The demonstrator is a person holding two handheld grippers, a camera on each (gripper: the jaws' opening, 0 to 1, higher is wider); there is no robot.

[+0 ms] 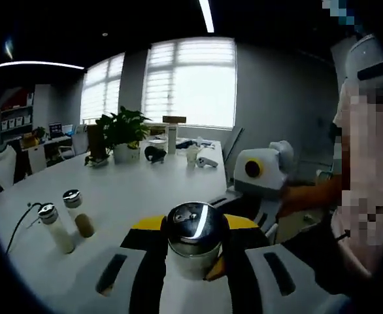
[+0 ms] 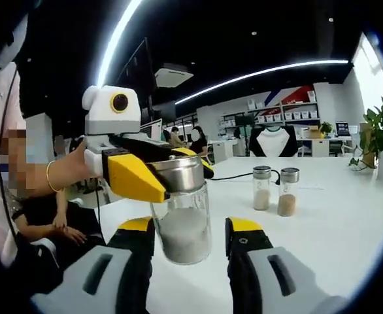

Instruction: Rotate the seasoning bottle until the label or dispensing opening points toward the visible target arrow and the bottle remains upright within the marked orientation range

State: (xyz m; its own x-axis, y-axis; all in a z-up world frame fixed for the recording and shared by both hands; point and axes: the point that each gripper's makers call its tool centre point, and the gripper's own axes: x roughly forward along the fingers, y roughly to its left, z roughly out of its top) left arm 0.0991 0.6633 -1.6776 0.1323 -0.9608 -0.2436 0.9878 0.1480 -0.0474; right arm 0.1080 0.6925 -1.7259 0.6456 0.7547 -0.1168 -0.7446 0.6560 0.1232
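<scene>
One glass seasoning bottle [image 2: 182, 209], steel cap, white granules

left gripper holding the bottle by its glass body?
No, the left gripper is clamped on the metal cap of the bottle, with the glass body hanging below between the open fingers of the right gripper.

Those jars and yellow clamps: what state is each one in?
Jar: upright, off the table, lid on, part full of white grains.
Left gripper: shut on jar, at the lid.
Right gripper: jaws either side of the jar body; grip unclear.
Two shakers: upright on the table, lids on.
</scene>
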